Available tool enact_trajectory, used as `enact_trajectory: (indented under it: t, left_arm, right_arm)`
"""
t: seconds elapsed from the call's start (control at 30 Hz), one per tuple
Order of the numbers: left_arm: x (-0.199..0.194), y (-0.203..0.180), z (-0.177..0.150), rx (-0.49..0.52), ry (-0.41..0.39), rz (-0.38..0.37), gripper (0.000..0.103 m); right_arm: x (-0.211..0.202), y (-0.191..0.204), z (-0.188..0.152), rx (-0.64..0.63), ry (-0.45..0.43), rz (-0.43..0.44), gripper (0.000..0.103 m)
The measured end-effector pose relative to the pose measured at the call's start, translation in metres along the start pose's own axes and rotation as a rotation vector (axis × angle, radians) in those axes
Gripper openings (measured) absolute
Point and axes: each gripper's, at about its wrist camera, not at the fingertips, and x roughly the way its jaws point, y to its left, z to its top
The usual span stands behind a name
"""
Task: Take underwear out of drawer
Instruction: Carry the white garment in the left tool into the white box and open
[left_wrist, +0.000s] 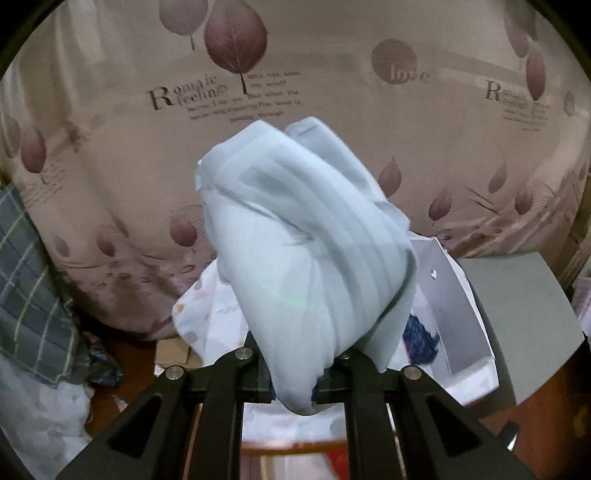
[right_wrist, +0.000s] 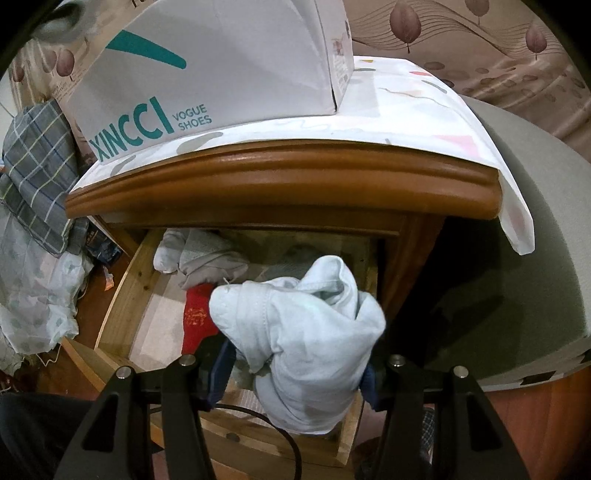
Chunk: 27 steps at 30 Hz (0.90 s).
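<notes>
black finger linkages nearest the lens in both views. left gripper (left_wrist: 293, 393) clenched hard on a pale blue garment (left_wrist: 306, 254), pinched at its lower fold, bulk standing up at frame centre against the leaf-print curtain (left_wrist: 332, 92); judged carried clear of the furniture. right gripper (right_wrist: 295, 373) grasping a second pale blue garment (right_wrist: 299, 332) across a thick bunch, hence jaws part-spread; hanging low centre over the open wooden drawer (right_wrist: 122, 295), judged just lifted out. left in the drawer, upper left of its cavity: one grey-white bundle (right_wrist: 207, 258), one red cloth (right_wrist: 197, 317); whether either is underwear cannot be told. count: two grippers, two blue garments held, one drawer, one shoe box (right_wrist: 207, 74) on the nightstand top (right_wrist: 280, 173), probably only stored there.
</notes>
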Motion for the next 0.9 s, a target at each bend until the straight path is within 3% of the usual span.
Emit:
enact_trajectory:
  t: [0.33,0.6,0.9]
  left_arm:
    - [0.099,-0.008,-0.008,0.009,0.145,0.011,0.011]
    - [0.121,-0.005,-0.016,0.020,0.169,0.024,0.016]
    - [0.119,-0.015,-0.019,0.051,0.140,0.076,0.049]
  right_arm:
    - [0.005,-0.002,0.000,0.013,0.016,0.004,0.057]
    - [0.008,0.000,-0.001,0.007,0.026,0.008,0.057]
    - [0.009,0.004,-0.002,0.002,0.031,0.007,0.057]
